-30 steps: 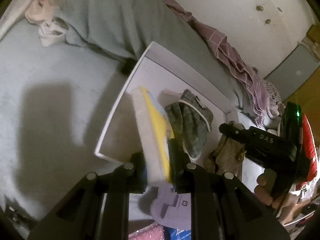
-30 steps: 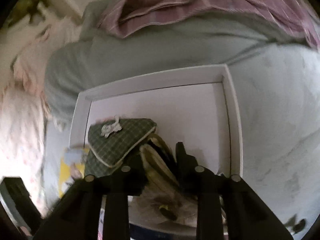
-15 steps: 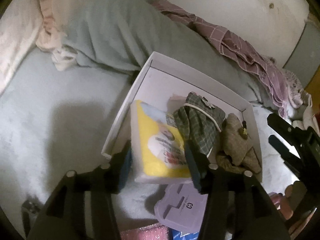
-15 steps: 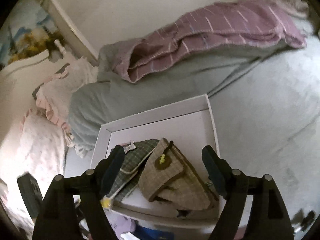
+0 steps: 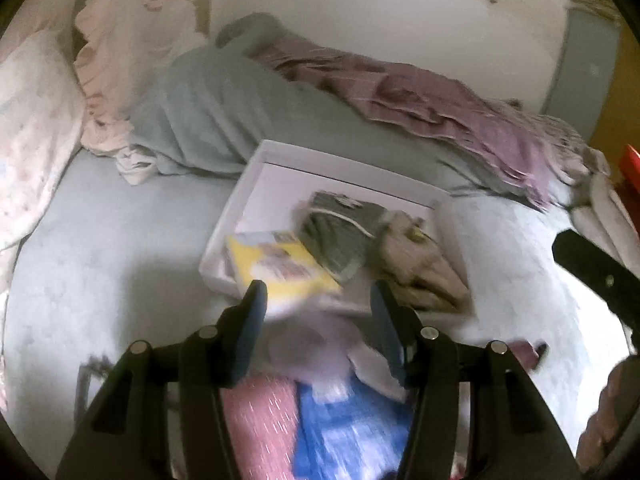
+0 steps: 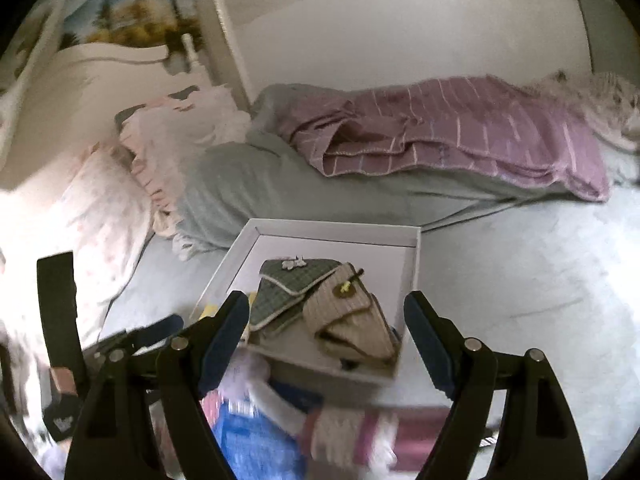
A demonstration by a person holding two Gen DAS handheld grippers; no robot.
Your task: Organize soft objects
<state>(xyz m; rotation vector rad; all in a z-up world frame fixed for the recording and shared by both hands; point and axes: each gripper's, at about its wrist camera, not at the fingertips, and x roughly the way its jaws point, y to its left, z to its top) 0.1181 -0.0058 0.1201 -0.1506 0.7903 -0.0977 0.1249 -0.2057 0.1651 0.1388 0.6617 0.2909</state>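
Ahead of me a purple striped blanket (image 6: 460, 128) lies crumpled on a grey-green duvet (image 6: 248, 184) along the white wall (image 6: 380, 20); a frilled pink pillow (image 6: 80, 216) sits leftward on the bed (image 6: 540, 280).

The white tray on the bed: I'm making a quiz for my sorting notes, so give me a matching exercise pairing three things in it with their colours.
Things in the white tray:
1. flat packet
2. checked cloth piece with a small bow
3. ribbed cloth piece with a small yellow ornament

Colours:
a. beige
b. yellow
c. grey-green

Pairs: 1-b, 2-c, 3-a
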